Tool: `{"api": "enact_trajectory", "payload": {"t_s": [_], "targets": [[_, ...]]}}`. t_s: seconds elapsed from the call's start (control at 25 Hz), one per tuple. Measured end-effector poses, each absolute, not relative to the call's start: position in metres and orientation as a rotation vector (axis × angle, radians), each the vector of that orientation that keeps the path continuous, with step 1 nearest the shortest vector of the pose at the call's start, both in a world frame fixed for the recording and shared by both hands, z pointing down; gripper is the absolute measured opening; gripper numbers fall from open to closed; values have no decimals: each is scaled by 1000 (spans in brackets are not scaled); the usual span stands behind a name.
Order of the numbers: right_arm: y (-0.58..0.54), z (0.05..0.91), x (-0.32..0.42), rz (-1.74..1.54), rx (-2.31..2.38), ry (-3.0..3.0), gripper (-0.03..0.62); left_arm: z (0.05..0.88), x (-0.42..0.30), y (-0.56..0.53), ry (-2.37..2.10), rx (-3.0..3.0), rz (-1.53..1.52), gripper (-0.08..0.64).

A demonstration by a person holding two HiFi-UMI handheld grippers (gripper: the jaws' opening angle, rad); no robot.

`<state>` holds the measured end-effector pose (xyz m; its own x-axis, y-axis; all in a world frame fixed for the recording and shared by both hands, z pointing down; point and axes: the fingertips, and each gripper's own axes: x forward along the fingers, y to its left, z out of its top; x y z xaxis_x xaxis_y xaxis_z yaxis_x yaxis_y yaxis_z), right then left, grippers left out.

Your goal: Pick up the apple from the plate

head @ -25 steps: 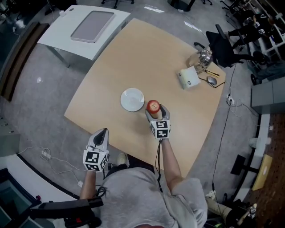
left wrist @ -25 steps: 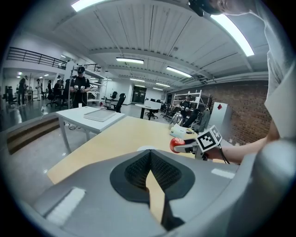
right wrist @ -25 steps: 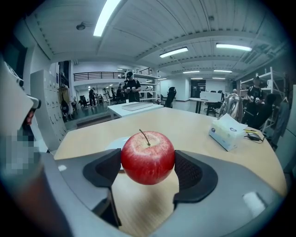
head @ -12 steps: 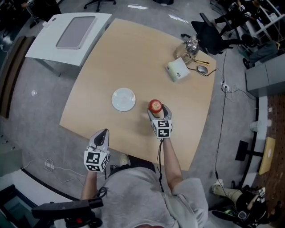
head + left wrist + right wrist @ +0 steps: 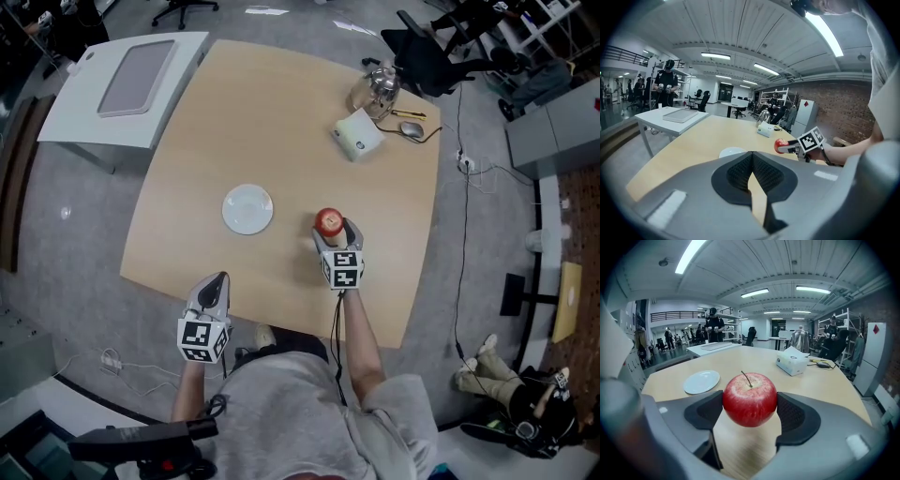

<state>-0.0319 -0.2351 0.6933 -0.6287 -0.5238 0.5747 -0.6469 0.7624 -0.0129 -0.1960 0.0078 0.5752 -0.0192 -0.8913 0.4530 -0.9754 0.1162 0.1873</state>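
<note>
I hold the apple [image 5: 750, 399] stem-up between my right gripper's [image 5: 331, 234] jaws, above the table [image 5: 375, 141], well right of the plate [image 5: 247, 208], while my left gripper [image 5: 214, 286] hangs closed at the near edge.

Table [image 5: 281, 122]: light wood top with rounded corners, it is under the right gripper [image 5: 330, 228].
Plate [image 5: 247, 208]: white, flat on the table, to the left of this gripper, near but apart.
Box [image 5: 358, 136]: white, far ahead of the gripper.
Kettle [image 5: 375, 89]: shiny, just behind the box, at the far edge.
Mouse [image 5: 411, 129]: to the right of the kettle.
</note>
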Motion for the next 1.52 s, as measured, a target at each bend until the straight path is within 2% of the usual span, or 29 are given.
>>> {"api": "enact_trajectory", "payload": {"t_s": [1.52], "targets": [[-265, 709, 112, 382, 1200, -2270, 367, 594, -113, -43, -1721, 2012, 338, 20]]}}
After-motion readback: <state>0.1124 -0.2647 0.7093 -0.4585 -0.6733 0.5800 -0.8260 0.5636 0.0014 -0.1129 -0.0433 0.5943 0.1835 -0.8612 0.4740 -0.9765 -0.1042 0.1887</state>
